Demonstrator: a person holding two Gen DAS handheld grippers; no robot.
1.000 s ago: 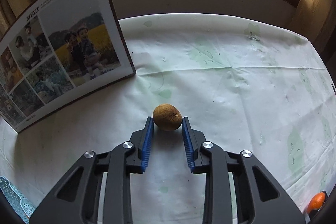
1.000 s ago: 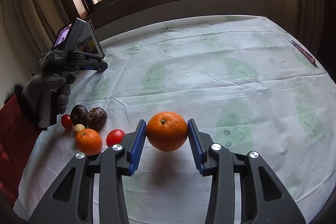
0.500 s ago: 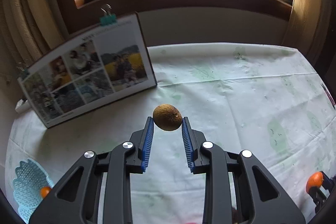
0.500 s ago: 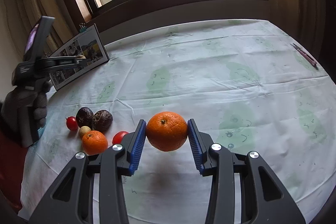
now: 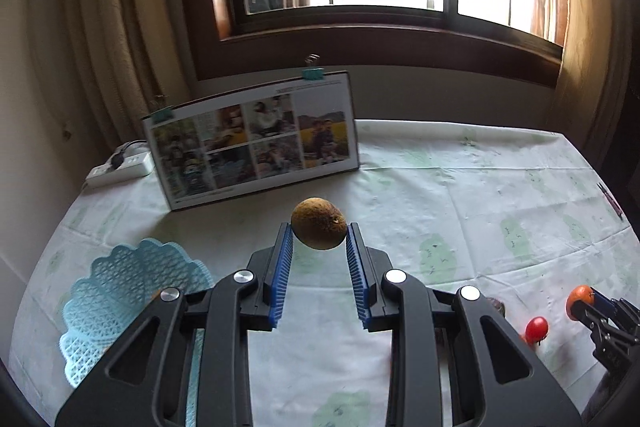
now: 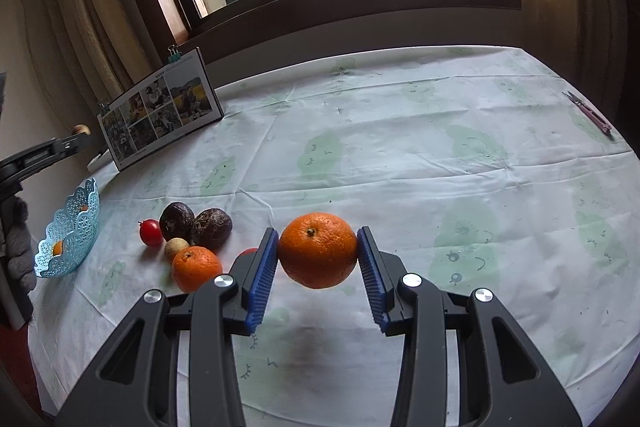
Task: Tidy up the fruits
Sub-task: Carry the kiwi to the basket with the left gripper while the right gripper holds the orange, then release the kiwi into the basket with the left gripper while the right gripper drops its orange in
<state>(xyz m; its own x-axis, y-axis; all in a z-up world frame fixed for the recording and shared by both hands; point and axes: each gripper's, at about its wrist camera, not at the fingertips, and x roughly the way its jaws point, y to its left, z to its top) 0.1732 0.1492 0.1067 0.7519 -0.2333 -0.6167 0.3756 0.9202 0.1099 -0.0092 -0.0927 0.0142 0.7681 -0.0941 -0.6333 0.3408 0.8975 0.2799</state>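
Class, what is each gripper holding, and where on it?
Left gripper: small brown fruit, pinched at its sides. Right gripper: orange, clamped across its sides.

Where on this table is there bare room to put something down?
Most of the cloth is bare: the wide stretch between the photo board and the snips, and the part ahead of the held orange. It is crowded on the left, where the fruit pile sits beside the basket.

Ahead-left of my claw: clipped photo board [image 5: 256,139], white power strip [image 5: 120,169] beside it. Far right: pink snips [image 6: 588,111].
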